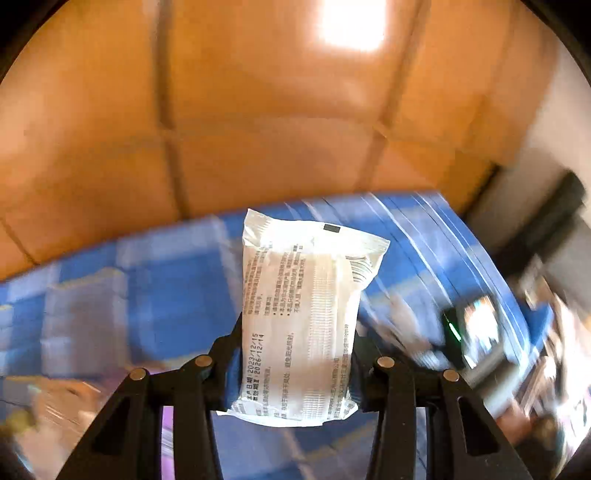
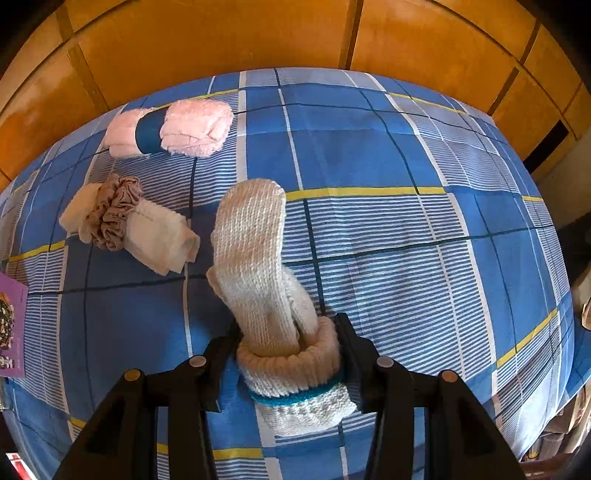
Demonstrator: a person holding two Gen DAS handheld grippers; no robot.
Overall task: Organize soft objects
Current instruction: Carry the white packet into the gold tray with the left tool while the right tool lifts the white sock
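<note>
The right gripper [image 2: 290,360] is clamped on a cream knitted mitten [image 2: 258,273], its two black fingers pinching the turned-back cuff with the teal stripe. The mitten's long axis runs straight ahead from the jaws, its rounded tip pointing across the blue plaid bedspread [image 2: 388,166] toward the wooden panelling [image 2: 221,33] beyond. Taking the mitten as the landmark: just beside it on its left lies a cream cloth roll bound with a brown scrunchie [image 2: 125,225], and farther left and farther away sits a pink towel roll with a dark blue band [image 2: 170,127]. The right gripper is clearly the nearer one to both rolls, so the mitten would probably join them on that side. The left gripper [image 1: 295,354] is closed on a white sealed tissue packet [image 1: 306,314], held upright above the bedspread; that view is motion-blurred.
</note>
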